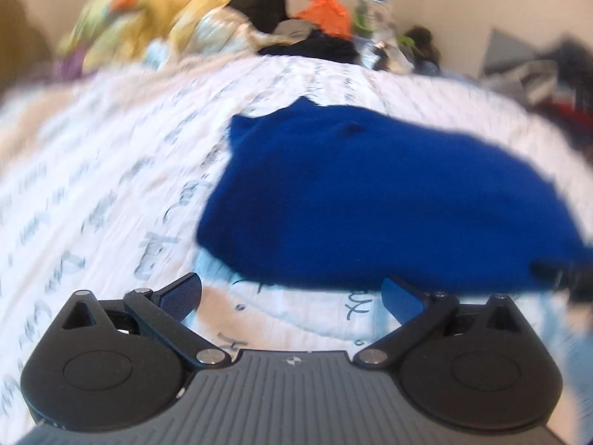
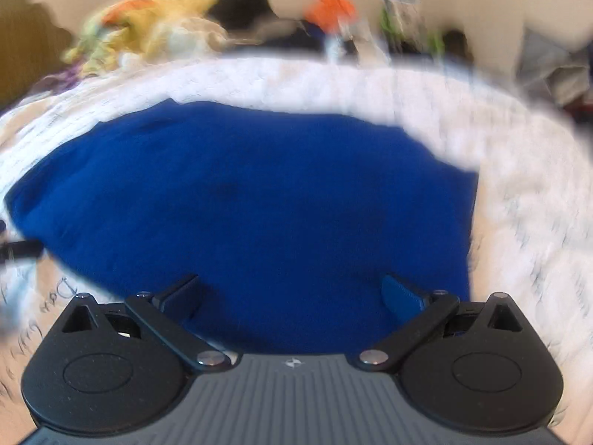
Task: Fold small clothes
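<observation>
looking along the left gripper (image 1: pixel 291 300), its fingers were spread wide with nothing between them, over a white bedspread (image 1: pixel 111 185) printed with grey script. the blue garment (image 1: pixel 370 200) lay flat just ahead and to the right, apart from the fingertips. a heap of clothes (image 1: pixel 222 26) sat at the far edge by the wall.

from the right wrist, the right gripper (image 2: pixel 291 298) was likewise splayed and empty, hovering above the blue garment (image 2: pixel 259 204); the blur made it hard to say whether it touched the cloth.
</observation>
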Demonstrator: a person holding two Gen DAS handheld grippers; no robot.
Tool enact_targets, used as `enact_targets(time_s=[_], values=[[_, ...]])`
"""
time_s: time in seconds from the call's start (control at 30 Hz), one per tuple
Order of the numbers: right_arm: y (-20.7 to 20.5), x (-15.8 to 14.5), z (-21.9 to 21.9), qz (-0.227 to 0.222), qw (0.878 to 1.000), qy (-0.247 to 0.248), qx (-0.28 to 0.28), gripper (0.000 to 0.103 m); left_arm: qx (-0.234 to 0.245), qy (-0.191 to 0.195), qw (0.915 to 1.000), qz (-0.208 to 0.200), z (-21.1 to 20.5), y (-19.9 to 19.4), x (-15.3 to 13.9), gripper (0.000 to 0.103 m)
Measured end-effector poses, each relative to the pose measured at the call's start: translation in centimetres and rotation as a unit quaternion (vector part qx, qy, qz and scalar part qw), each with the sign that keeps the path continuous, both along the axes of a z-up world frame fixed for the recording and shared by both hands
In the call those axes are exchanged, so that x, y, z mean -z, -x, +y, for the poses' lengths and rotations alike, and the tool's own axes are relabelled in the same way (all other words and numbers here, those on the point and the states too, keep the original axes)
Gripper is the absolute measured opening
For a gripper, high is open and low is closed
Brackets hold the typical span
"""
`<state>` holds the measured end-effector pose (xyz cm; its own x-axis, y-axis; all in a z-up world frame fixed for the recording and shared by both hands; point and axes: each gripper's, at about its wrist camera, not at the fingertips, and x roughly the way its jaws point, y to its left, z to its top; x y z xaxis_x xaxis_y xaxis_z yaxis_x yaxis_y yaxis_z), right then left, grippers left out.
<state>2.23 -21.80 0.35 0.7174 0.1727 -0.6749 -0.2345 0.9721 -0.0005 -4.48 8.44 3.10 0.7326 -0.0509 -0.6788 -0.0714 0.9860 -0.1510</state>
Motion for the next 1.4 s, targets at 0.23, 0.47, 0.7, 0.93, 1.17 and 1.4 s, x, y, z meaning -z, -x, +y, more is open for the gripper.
enact_targets(time_s=[0.23, 0.47, 0.7, 0.93, 1.17, 1.4], values=[[2.5, -0.6, -11.6, 0.071, 0.948, -0.271, 0.154, 0.103, -0.077, 0.311, 0.9466, 0.032, 7.7, -0.8, 0.3, 0.102], [-0.1, 1.1, -14.8, 0.122, 0.912, -0.363, 0.147, 0.103, -0.094, 0.318, 0.9429, 0.032, 6.9, -4.2, 0.4, 0.065], [-2.2, 0.4, -12.6, 0.144, 0.943, -0.283, 0.102, 0.01, -0.117, 0.288, 0.9484, 0.063, 8.1, -5.1, 0.7, 0.005], [2.6, -4.3, -14.3, 0.106, 0.938, -0.326, 0.053, 0.006, -0.029, 0.235, 0.9713, 0.016, 8.4, -0.6, -4.3, 0.006], [2.4, -0.9, -16.6, 0.147, 0.919, -0.334, 0.147, 0.012, -0.083, 0.171, 0.9818, 0.009, 9.6, -0.2, -2.9, 0.061], [-5.1, -4.7, -11.9, 0.066, 0.954, -0.285, 0.065, 0.061, 0.04, 0.015, 0.9959, -0.079, 0.5, -8.5, -5.5, 0.087]])
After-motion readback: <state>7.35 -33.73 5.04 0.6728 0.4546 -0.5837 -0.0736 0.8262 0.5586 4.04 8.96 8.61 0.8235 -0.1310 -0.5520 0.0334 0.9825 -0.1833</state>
